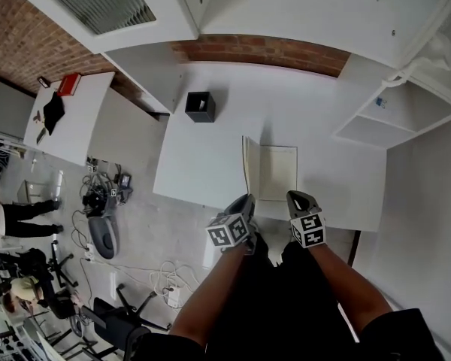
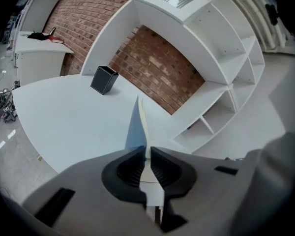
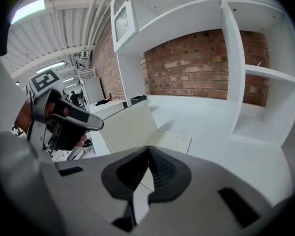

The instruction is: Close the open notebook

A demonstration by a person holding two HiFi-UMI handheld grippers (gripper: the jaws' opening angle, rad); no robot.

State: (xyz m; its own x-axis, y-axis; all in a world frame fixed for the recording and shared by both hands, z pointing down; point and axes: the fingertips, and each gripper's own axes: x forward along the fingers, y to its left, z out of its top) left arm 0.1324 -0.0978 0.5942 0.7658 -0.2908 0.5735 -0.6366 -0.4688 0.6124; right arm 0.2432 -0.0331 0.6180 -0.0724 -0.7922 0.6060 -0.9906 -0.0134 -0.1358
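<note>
Pinching notebook cover (image 2: pixel 143 127) edge, left hand-held gripper (image 2: pixel 147 149)

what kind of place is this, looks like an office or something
Probably a lab or workshop-style office, not a home: bare brick wall behind white shelving, a plain white table with a notebook, and loose cables and an office chair on the grey floor.
</note>
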